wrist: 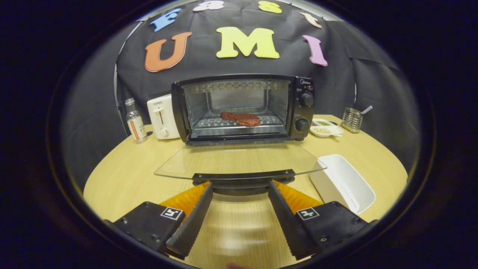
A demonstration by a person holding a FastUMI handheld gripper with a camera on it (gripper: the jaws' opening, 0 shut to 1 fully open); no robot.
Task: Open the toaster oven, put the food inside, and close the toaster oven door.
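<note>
Steak [240, 118] on rack inside toaster oven [242, 108]; gripper [241, 186] fingers spread beneath door handle [243, 175], apparently poised to lift door shut.

We count ahead of the gripper [241, 186], fingers apart: 1 toaster oven [242, 108], 1 steak [241, 118], 1 toaster [161, 116], 1 bottle [135, 121], 1 white tub [341, 183], 2 knobs [306, 99].

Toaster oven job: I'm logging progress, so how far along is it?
Done: the toaster oven is open and the steak lies on its rack. In hand: the open gripper has its fingertips right at the handle of the lowered glass door, not clamped on it. Left: swing the door up and shut.
</note>
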